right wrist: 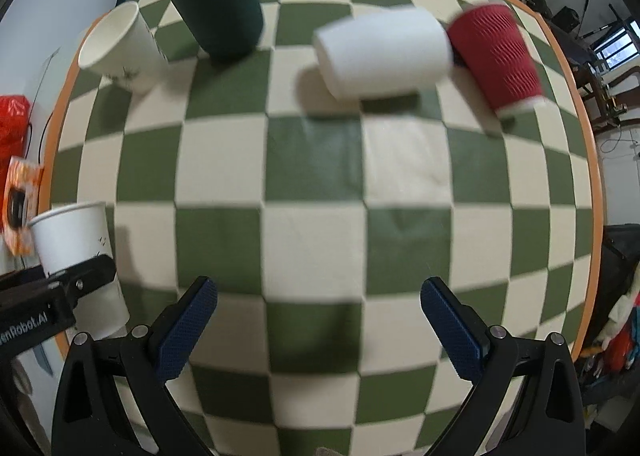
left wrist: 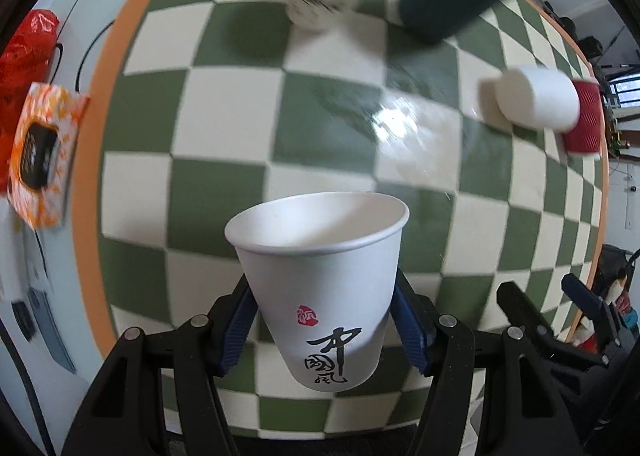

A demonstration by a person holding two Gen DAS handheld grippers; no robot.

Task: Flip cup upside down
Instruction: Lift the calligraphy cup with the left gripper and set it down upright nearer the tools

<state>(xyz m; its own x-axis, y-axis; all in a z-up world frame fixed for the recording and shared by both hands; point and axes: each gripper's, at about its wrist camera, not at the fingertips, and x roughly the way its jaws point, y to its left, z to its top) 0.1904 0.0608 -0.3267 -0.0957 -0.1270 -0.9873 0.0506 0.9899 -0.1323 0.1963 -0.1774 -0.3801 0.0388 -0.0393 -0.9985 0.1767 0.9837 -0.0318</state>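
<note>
Paper cup [left wrist: 320,276] clamped upright in left gripper [left wrist: 324,320] — roll wrist slowly, grip firm; right gripper [right wrist: 318,320] apart, beside it over checkered cloth [right wrist: 320,176].

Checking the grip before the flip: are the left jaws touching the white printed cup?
Touching: the left wrist view shows the left gripper with both blue pads against the white printed cup.

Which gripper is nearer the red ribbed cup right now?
Right. The right gripper hangs open over the checkered cloth, with the red ribbed cup ahead to its right. The left gripper, holding a white paper cup, sits further left.
</note>
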